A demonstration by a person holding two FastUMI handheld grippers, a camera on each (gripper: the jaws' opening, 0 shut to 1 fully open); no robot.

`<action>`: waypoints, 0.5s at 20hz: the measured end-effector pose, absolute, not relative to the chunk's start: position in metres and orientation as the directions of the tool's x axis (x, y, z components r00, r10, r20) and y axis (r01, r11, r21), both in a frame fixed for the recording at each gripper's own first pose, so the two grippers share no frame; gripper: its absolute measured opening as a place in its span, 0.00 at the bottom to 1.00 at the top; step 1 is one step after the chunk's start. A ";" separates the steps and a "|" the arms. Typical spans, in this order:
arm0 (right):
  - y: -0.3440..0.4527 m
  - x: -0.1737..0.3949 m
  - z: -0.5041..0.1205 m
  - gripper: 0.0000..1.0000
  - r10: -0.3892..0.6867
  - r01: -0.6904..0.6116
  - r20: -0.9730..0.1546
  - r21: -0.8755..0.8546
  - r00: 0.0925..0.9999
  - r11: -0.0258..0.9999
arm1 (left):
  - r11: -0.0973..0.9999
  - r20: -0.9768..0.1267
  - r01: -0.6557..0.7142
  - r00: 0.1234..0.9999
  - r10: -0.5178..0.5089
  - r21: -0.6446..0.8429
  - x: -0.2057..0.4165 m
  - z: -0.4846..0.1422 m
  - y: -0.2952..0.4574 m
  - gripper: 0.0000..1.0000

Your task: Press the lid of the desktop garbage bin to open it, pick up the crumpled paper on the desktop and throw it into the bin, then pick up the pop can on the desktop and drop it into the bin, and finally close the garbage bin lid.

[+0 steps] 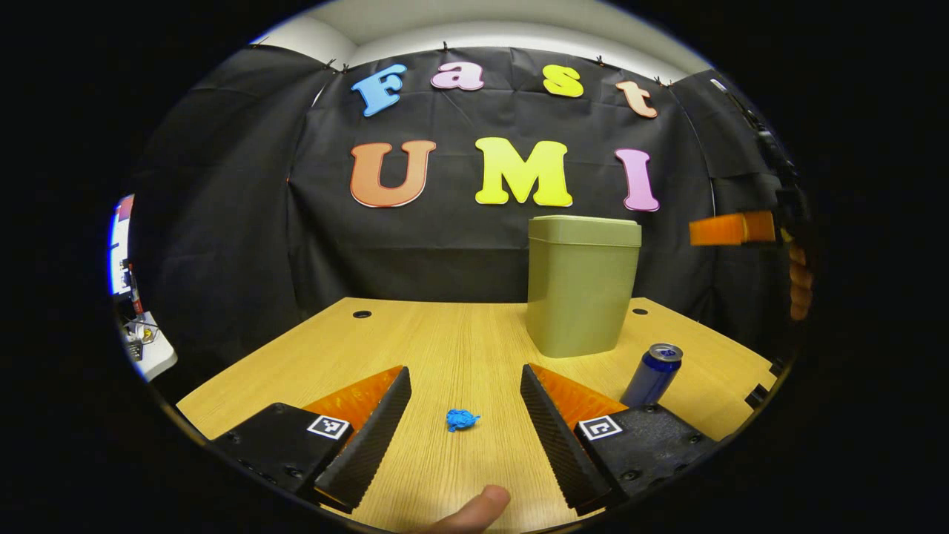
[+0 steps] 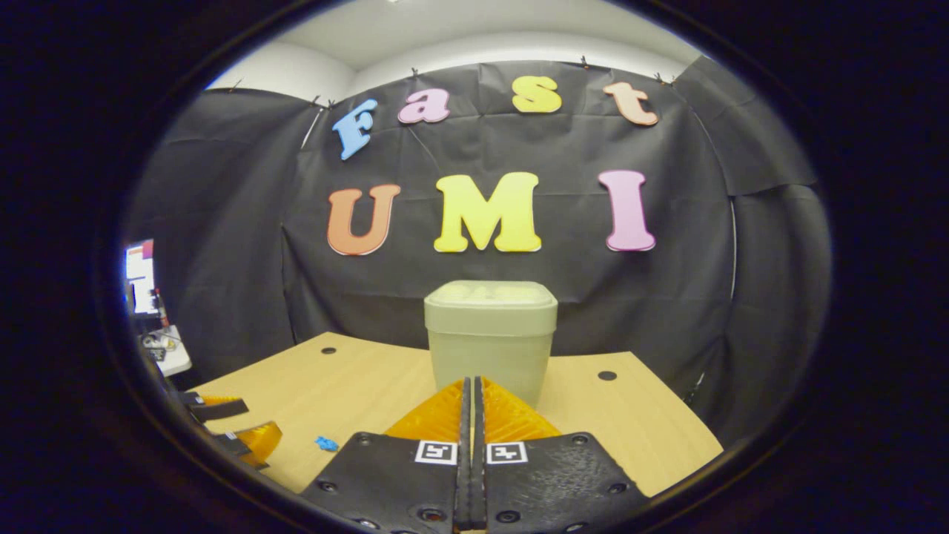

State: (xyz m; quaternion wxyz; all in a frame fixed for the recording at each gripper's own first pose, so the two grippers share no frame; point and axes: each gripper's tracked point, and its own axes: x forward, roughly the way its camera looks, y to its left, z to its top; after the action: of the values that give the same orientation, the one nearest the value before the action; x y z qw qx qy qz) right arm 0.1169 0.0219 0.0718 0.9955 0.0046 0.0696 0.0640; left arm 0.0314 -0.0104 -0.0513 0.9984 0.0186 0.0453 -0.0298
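A green bin (image 1: 582, 285) stands at the back of the wooden desk (image 1: 445, 341), its lid (image 2: 491, 297) down. A small blue crumpled paper (image 1: 462, 420) lies on the desk between the fingers of my left gripper (image 1: 465, 371), which is open and touches nothing. A blue pop can (image 1: 652, 374) stands upright to the right of that gripper, in front of the bin. My right gripper (image 2: 471, 382) is shut on nothing and points at the bin from above the desk. It appears in the left gripper view as an orange shape (image 1: 730, 228) to the right of the bin, at lid height.
Round cable holes (image 1: 362, 314) (image 2: 607, 375) sit near the desk's back corners. Off the desk's left side stands a white stand with small clutter (image 1: 144, 345) and a lit screen (image 2: 139, 276). A thumb (image 1: 474, 512) shows at the bottom of the left gripper view.
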 end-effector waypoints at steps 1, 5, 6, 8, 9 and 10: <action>0.025 0.131 0.088 0.00 0.128 -0.129 -0.131 -0.001 0.983 0.992 | 0.998 -0.100 0.059 0.993 -0.056 0.031 0.034 -0.054 -0.010 0.96; 0.040 0.198 0.131 0.00 0.142 -0.145 -0.160 -0.003 0.977 0.989 | 0.998 -0.120 0.055 0.991 -0.053 0.017 0.046 -0.061 -0.008 0.96; 0.039 0.214 0.137 0.00 0.130 -0.135 -0.176 -0.014 0.976 0.991 | 0.998 -0.134 0.061 0.989 -0.060 0.000 0.048 -0.064 -0.010 0.96; 0.041 0.244 0.139 0.00 0.115 -0.123 -0.205 -0.023 0.972 0.992 | 0.997 -0.158 0.075 0.984 -0.079 -0.036 0.050 -0.069 -0.013 0.97; 0.044 0.257 0.137 0.00 0.122 -0.127 -0.226 -0.007 0.966 0.992 | 0.996 -0.161 0.078 0.983 -0.083 -0.042 0.049 -0.069 -0.014 0.97; 0.044 0.268 0.134 0.00 0.115 -0.118 -0.247 0.000 0.962 0.993 | 0.996 -0.162 0.076 0.983 -0.082 -0.041 0.050 -0.070 -0.012 0.96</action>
State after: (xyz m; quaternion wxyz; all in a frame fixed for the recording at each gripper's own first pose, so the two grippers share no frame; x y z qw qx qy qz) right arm 0.2683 0.0442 0.1340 0.9905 -0.0075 0.1242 0.0588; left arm 0.0501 -0.0125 -0.0702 0.9957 -0.0174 0.0821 -0.0398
